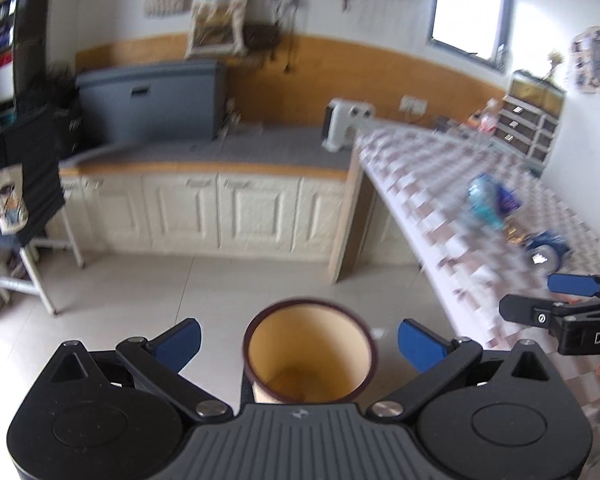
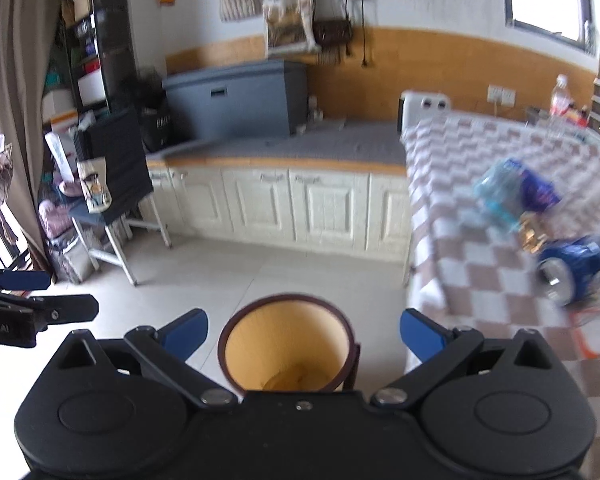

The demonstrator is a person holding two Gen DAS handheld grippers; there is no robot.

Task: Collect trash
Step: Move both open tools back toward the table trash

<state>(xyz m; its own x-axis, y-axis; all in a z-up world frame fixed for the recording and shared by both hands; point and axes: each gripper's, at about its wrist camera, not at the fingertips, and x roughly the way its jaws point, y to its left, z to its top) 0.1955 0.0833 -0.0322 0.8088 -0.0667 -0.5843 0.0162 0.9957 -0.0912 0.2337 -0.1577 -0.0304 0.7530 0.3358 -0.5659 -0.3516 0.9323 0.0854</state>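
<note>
Trash (image 2: 516, 196) lies on the checked surface (image 2: 480, 264); we hold both grippers (image 1: 300, 340) (image 2: 304, 334) level, fingers (image 1: 420, 344) spread wide, empty.

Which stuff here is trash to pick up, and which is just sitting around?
For the job:
bin
crushed plastic bottle
blue can
gold wrapper

Just lying about:
white heater
grey box
upright bottle
hanging bags

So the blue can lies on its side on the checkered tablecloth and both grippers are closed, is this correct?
Not quite. The blue can does lie on its side on the checkered tablecloth, but both grippers are open. The left wrist view shows the left gripper with its blue pads spread wide, and the right wrist view shows the same for the right gripper.
</note>
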